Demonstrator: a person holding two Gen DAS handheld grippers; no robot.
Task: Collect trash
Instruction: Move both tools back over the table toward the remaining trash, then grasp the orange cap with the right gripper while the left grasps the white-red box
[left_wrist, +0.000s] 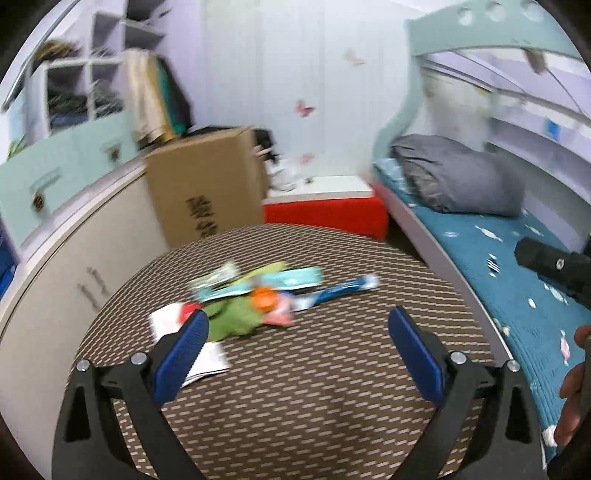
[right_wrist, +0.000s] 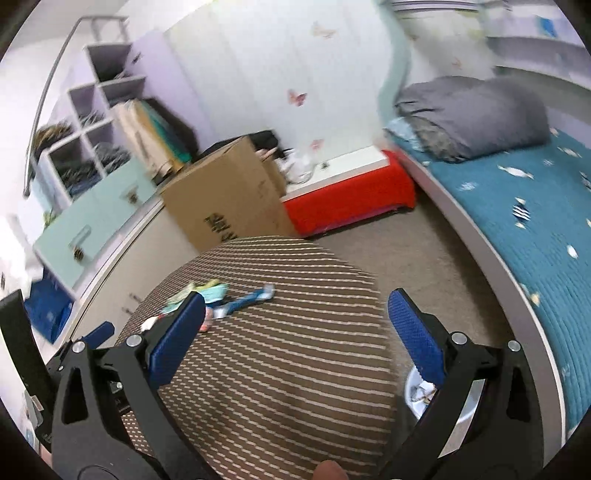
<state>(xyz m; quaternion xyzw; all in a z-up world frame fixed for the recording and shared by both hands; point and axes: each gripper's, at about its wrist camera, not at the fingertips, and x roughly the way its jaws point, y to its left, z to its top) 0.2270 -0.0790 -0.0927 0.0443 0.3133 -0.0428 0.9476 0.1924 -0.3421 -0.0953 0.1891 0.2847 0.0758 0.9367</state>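
Observation:
A pile of trash lies on a round table with a brown striped cloth (left_wrist: 314, 387): a green crumpled wrapper (left_wrist: 236, 317), an orange cap (left_wrist: 263, 298), a white paper (left_wrist: 207, 356), light blue packets (left_wrist: 291, 278) and a blue wrapper strip (left_wrist: 343, 288). My left gripper (left_wrist: 299, 325) is open and empty, just in front of the pile; its left finger is next to the green wrapper. My right gripper (right_wrist: 295, 306) is open and empty, above the table (right_wrist: 288, 369); the trash (right_wrist: 221, 299) lies beyond its left finger. A trash bin (right_wrist: 421, 391) shows below the right finger.
A cardboard box (left_wrist: 207, 184) stands behind the table beside a white cabinet (left_wrist: 74, 258). A red and white low box (left_wrist: 325, 206) sits by the wall. A bed with a teal cover (left_wrist: 517, 280) and a grey pillow (left_wrist: 458, 177) runs along the right.

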